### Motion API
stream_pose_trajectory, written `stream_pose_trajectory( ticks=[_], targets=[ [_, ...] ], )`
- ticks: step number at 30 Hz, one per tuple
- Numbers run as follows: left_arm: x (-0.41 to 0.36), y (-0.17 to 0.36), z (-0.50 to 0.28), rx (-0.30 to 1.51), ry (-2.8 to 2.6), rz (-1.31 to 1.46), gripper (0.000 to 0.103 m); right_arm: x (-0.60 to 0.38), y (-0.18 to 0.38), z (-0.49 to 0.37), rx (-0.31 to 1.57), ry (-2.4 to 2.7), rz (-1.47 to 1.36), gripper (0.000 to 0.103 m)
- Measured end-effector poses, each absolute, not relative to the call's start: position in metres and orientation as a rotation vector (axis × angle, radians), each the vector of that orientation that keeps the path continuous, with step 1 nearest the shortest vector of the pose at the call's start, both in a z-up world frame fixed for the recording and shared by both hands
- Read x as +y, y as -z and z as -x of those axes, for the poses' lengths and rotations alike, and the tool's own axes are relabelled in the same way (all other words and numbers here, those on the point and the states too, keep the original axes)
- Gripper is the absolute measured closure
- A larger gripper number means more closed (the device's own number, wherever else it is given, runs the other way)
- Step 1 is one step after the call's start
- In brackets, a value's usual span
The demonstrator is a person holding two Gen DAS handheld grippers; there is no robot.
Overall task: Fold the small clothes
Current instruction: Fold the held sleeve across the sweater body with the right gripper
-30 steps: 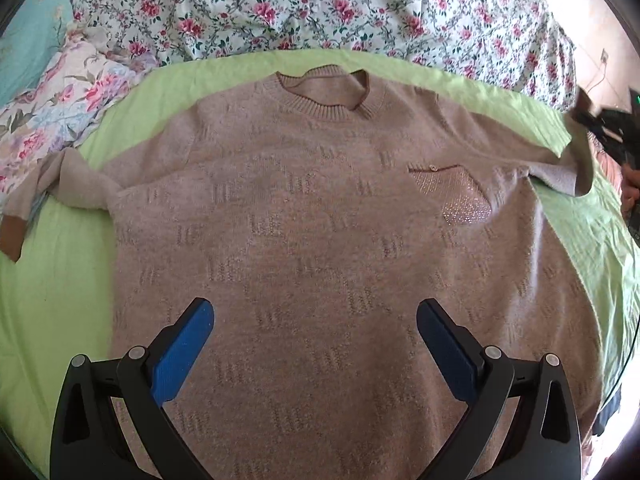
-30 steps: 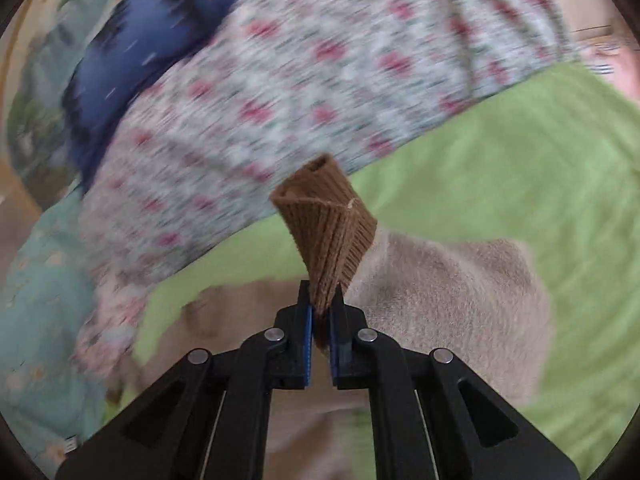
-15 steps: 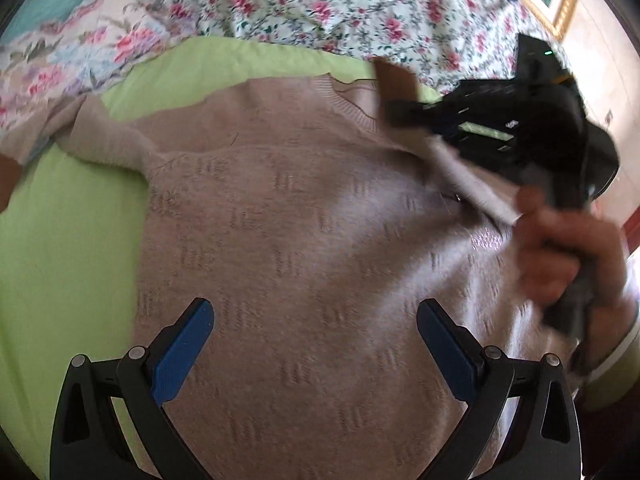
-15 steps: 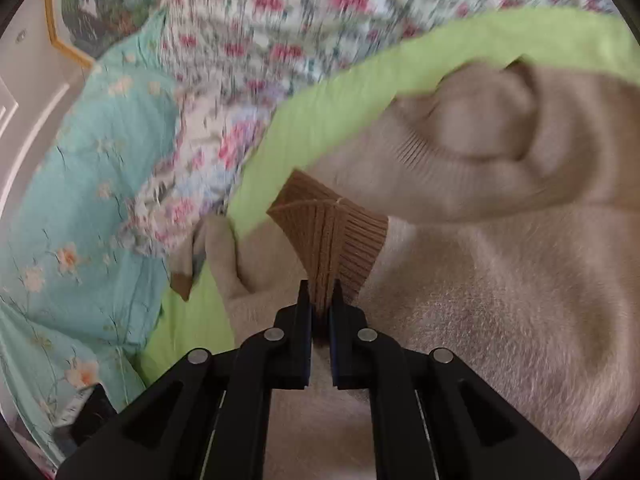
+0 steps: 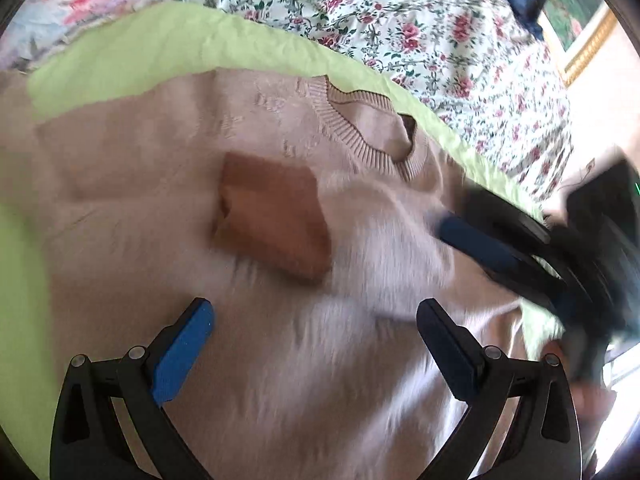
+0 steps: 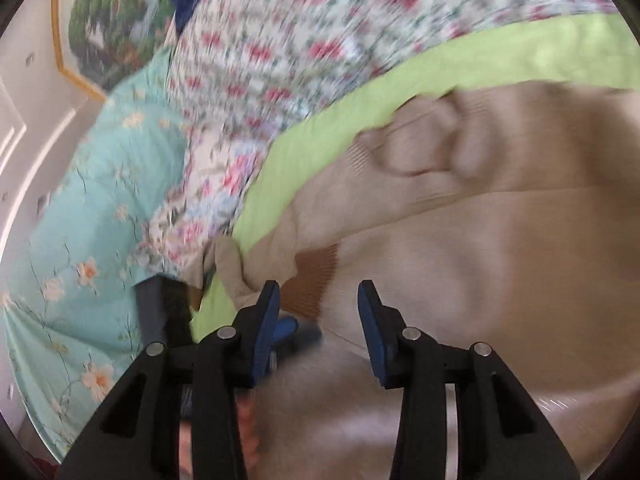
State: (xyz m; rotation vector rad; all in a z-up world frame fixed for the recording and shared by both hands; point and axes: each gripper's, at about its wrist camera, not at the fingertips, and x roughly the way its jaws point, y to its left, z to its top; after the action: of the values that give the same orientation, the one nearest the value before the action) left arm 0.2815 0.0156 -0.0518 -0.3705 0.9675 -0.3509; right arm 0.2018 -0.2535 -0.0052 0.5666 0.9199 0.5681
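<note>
A beige knit sweater (image 5: 160, 184) lies flat on a lime-green sheet (image 5: 168, 48). Its right sleeve is folded across the chest, and the brown ribbed cuff (image 5: 276, 220) lies below the round collar (image 5: 360, 128). My left gripper (image 5: 316, 344) is open and empty, hovering over the sweater's lower body. My right gripper (image 6: 320, 312) is open and empty just behind the brown cuff (image 6: 316, 280); it also shows, blurred, at the right of the left wrist view (image 5: 504, 252). The sweater body (image 6: 480, 272) fills the right wrist view.
A floral quilt (image 5: 400, 20) lies beyond the green sheet. A turquoise flowered cover (image 6: 80, 220) lies at the left in the right wrist view. A gold-framed picture (image 5: 580, 40) hangs on the wall at the far right.
My right gripper carried the sleeve cuff across the sweater's chest, then opened and let it go; the cuff now lies on the chest. My left gripper stayed open and shifted over the sweater.
</note>
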Motion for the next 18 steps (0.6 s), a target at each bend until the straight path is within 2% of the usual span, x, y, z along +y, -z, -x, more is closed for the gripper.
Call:
stream_pose_trajectory(
  ticks=[5, 7, 8, 9, 10, 11, 16, 18],
  targets=[
    [0.018, 0.056, -0.314, 0.948, 0.364, 0.461, 0.003, -0.311, -0.008, -0.166, 0.850, -0.427, -0.644, 0.061],
    [0.019, 0.054, -0.322, 0.922, 0.367, 0.496, 0.014, -0.328, -0.012, -0.157, 0.819, -0.381, -0.670, 0.061],
    [0.019, 0.053, -0.324, 0.910, 0.372, 0.493, 0.037, -0.337, -0.014, -0.153, 0.800, -0.360, -0.686, 0.061],
    [0.017, 0.052, -0.325, 0.908, 0.377, 0.488, 0.066, -0.346, -0.017, -0.150, 0.784, -0.345, -0.697, 0.061],
    [0.015, 0.052, -0.327, 0.906, 0.385, 0.479, 0.083, -0.352, -0.019, -0.148, 0.773, -0.333, -0.700, 0.061],
    [0.014, 0.050, -0.325, 0.900, 0.401, 0.474, 0.095, -0.360, -0.022, -0.147, 0.763, -0.317, -0.694, 0.061],
    [0.037, 0.021, -0.287, 0.733, 0.371, 0.427, 0.096, -0.403, -0.028, -0.145, 0.760, -0.129, -0.580, 0.061],
    [0.054, 0.024, -0.280, 0.723, 0.326, 0.438, 0.096, -0.414, -0.022, -0.150, 0.806, -0.069, -0.524, 0.061]
  ],
)
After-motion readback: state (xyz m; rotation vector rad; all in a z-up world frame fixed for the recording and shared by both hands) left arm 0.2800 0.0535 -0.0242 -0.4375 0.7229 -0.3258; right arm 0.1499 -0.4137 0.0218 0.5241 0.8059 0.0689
